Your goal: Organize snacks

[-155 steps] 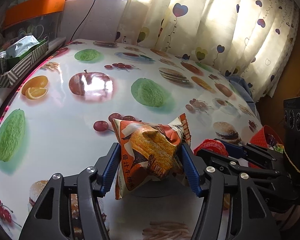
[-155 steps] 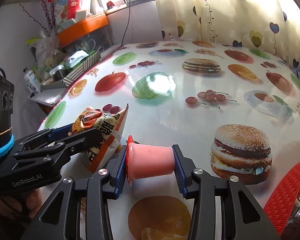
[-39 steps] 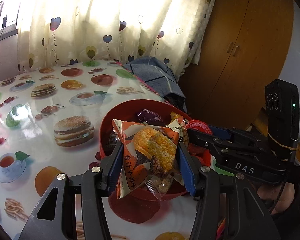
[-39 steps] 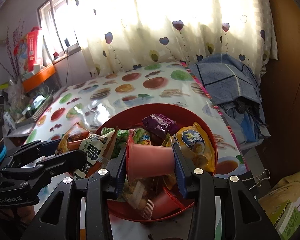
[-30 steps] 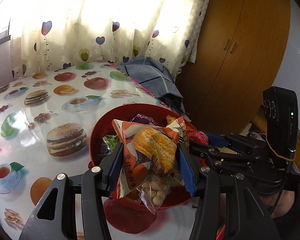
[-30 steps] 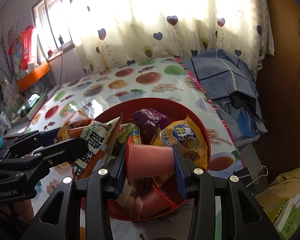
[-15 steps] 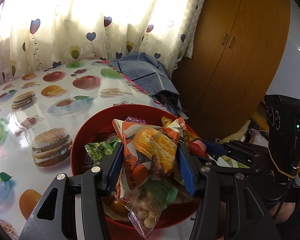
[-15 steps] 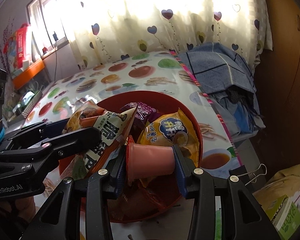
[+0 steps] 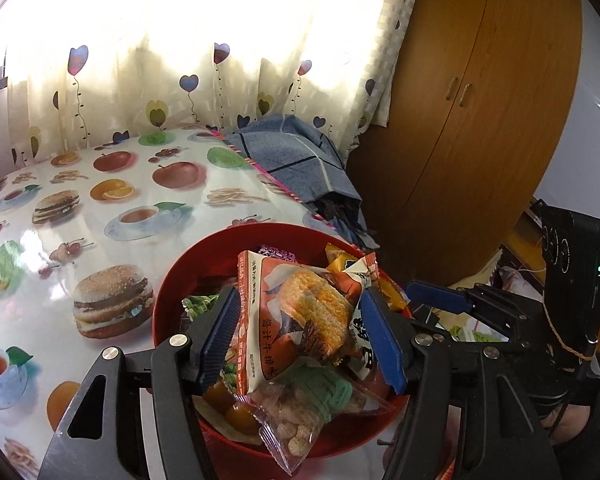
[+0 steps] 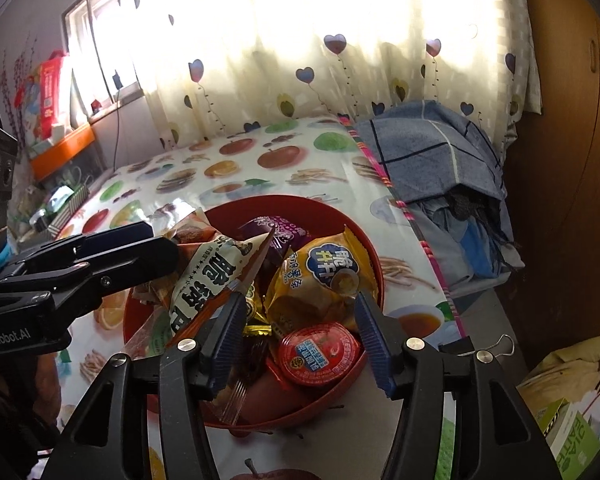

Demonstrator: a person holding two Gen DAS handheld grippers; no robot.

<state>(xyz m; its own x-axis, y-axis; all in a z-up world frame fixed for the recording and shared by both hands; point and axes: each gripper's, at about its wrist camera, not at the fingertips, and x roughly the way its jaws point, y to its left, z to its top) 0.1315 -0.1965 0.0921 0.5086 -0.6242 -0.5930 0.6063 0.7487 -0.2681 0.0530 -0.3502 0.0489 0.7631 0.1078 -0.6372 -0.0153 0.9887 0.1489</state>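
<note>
A red bowl point(image 9: 220, 248) point(image 10: 300, 204) at the table's near edge holds several snack packets. My left gripper point(image 9: 300, 294) hangs over it with its jaws opening. The orange snack bag point(image 9: 300, 316) is still between the blue pads, lying loose on the pile. My right gripper point(image 10: 300, 296) is over the bowl too, jaws opening, nothing gripped. The pink jelly cup point(image 10: 320, 352) lies below it in the bowl with its red lid up. In the right wrist view the left gripper point(image 10: 160, 248) and the bag point(image 10: 216, 276) show at the left.
A yellow packet point(image 10: 324, 276), a purple packet point(image 10: 276, 228) and a clear peanut packet point(image 9: 296, 412) fill the bowl. A blue checked cloth point(image 9: 300, 160) hangs off the table's right edge. A wooden wardrobe point(image 9: 480, 120) stands behind. A green box point(image 10: 572, 436) lies low right.
Both grippers came from the open table to the red bowl. Both pairs of jaws have spread; the pink cup dropped out of the right one into the bowl, and the orange bag sits loose.
</note>
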